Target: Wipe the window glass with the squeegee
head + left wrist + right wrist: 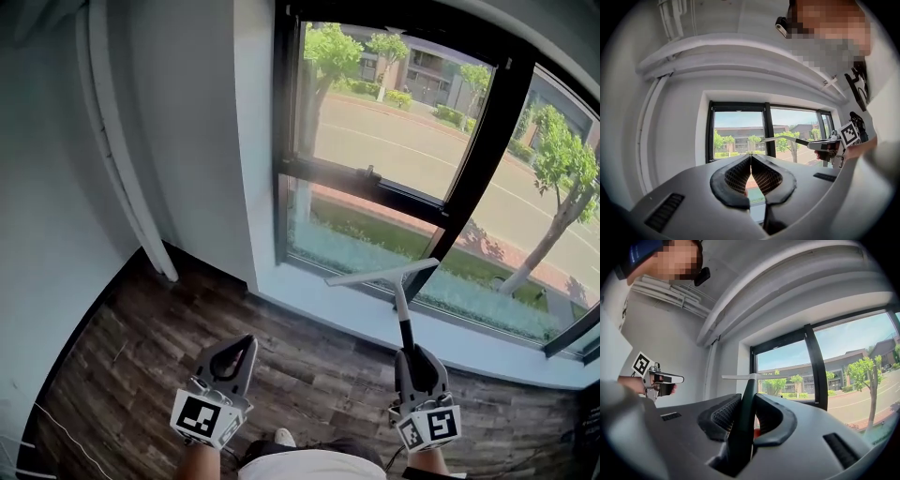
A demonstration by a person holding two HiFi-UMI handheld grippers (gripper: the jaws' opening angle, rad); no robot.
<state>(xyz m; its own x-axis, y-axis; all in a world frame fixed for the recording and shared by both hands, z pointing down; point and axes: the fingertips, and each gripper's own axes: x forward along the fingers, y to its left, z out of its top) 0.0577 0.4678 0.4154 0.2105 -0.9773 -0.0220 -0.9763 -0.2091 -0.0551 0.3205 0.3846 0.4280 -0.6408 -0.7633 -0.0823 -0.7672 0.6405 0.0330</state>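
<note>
Before the window glass (394, 131), right tongs (410, 352) clamp the squeegee (400, 296).

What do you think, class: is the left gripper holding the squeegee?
No, the left gripper has its jaws together on nothing; the squeegee sits in the right gripper.

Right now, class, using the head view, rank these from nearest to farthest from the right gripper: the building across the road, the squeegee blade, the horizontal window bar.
1. squeegee blade, just ahead of the right gripper.
2. horizontal window bar, mid-window, beyond the blade.
3. building across the road, outside, at top.
</note>
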